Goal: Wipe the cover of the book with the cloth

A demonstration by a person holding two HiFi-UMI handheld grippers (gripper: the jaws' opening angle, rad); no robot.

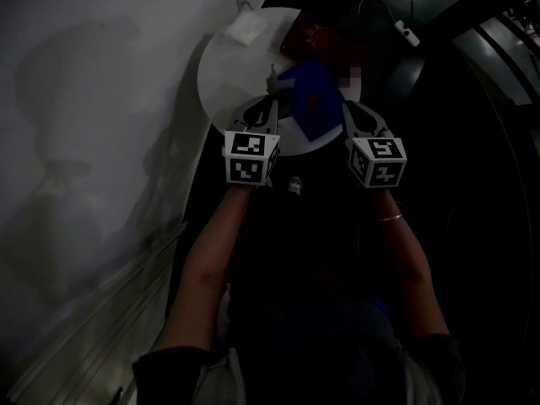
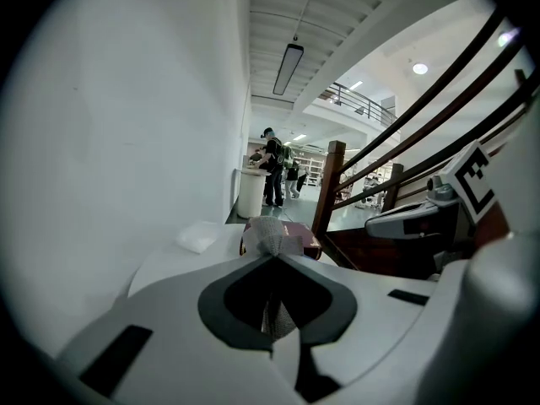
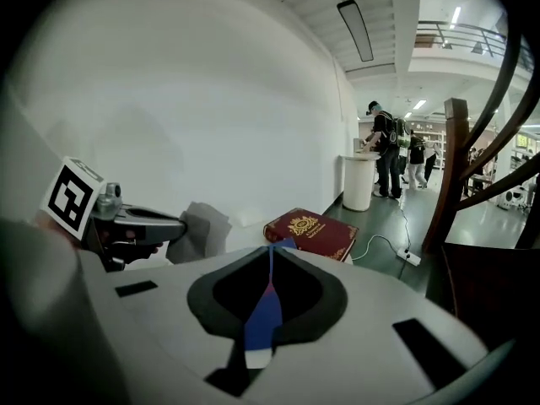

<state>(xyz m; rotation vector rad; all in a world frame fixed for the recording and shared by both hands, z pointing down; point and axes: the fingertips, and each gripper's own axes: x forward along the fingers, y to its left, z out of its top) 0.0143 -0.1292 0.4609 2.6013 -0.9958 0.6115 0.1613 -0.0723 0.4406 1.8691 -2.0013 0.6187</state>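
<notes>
— What have our claws got?
— Our left claw point(image 2: 272, 258) is pinched tight on the grey cloth point(image 2: 268, 233). Our right claw point(image 3: 272, 251) is clamped on the blue book point(image 3: 261, 315), over the round white bench point(image 1: 228, 66).
— Beyond them?
— A red book point(image 3: 310, 233) lies on the bench.

Public hall: wooden staircase point(image 2: 329, 184), mezzanine balcony point(image 2: 359, 101)

Round white table point(image 1: 221, 76), dark red book point(image 3: 310, 233) and folded white tissue point(image 1: 247, 28) at its far edge, power strip point(image 1: 406, 31) on floor point(image 3: 396, 224).
</notes>
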